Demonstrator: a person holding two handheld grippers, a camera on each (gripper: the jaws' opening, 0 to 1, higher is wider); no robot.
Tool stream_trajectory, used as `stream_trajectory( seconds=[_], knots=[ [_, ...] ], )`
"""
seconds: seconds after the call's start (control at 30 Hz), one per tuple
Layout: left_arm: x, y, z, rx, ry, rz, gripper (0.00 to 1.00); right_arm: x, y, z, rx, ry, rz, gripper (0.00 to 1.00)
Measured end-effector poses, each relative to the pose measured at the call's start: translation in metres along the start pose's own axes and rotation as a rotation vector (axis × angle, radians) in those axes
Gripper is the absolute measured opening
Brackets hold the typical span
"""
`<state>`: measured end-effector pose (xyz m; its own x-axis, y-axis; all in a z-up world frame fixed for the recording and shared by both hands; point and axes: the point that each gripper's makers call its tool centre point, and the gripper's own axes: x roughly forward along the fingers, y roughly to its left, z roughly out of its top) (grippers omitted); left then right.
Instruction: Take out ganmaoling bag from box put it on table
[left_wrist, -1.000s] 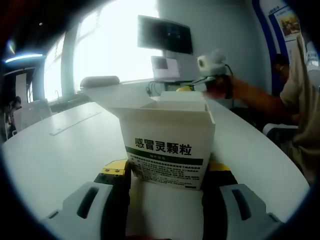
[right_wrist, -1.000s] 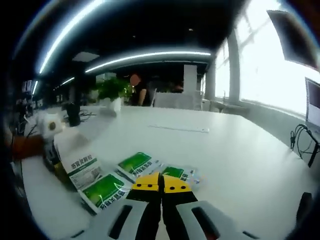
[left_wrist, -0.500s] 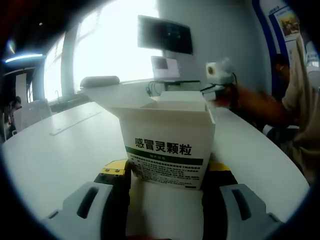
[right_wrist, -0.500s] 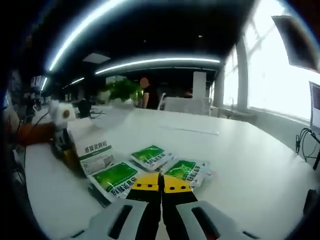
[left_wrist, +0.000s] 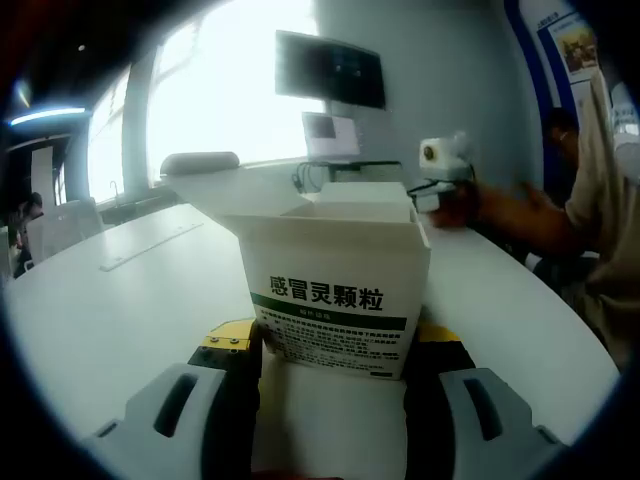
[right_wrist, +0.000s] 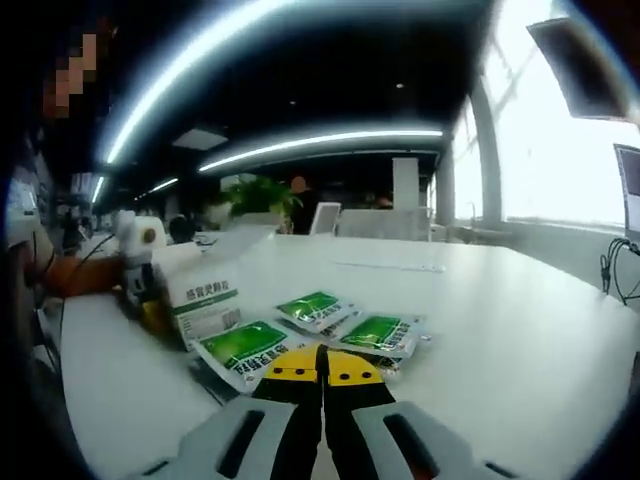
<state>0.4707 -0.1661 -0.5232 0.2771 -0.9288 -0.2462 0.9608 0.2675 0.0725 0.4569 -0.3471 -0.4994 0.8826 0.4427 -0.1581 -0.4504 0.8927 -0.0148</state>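
Note:
The white ganmaoling box (left_wrist: 335, 290) with a green stripe stands upright on the table, top flap open. My left gripper (left_wrist: 335, 345) is shut on its lower sides. In the right gripper view the box (right_wrist: 203, 303) is at the left, with the left gripper (right_wrist: 150, 290) around it. Three green bags lie flat on the table beside it: one nearest (right_wrist: 245, 345), one behind (right_wrist: 315, 307), one to the right (right_wrist: 380, 333). My right gripper (right_wrist: 322, 365) is shut with nothing in it, just short of the bags. In the left gripper view the right gripper (left_wrist: 445, 160) hovers beyond the box.
The white table (left_wrist: 120, 300) stretches wide around the box. A monitor (left_wrist: 330, 68) and a small screen (left_wrist: 330, 135) stand at its far edge by the window. A person (left_wrist: 600, 200) is at the right. A plant (right_wrist: 255, 195) stands far behind the bags.
The right gripper has moved right and slightly down beyond the box, and its view has come closer to the bags. The box and left gripper have not moved.

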Motion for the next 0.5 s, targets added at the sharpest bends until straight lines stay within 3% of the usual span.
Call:
stream_trajectory(
  seconds=[0.5],
  knots=[
    [0.0000,0.0002,0.0002,0.001,0.000,0.000,0.48,-0.0050,-0.0036,0.0028,0.001,-0.034,-0.013,0.00]
  ],
)
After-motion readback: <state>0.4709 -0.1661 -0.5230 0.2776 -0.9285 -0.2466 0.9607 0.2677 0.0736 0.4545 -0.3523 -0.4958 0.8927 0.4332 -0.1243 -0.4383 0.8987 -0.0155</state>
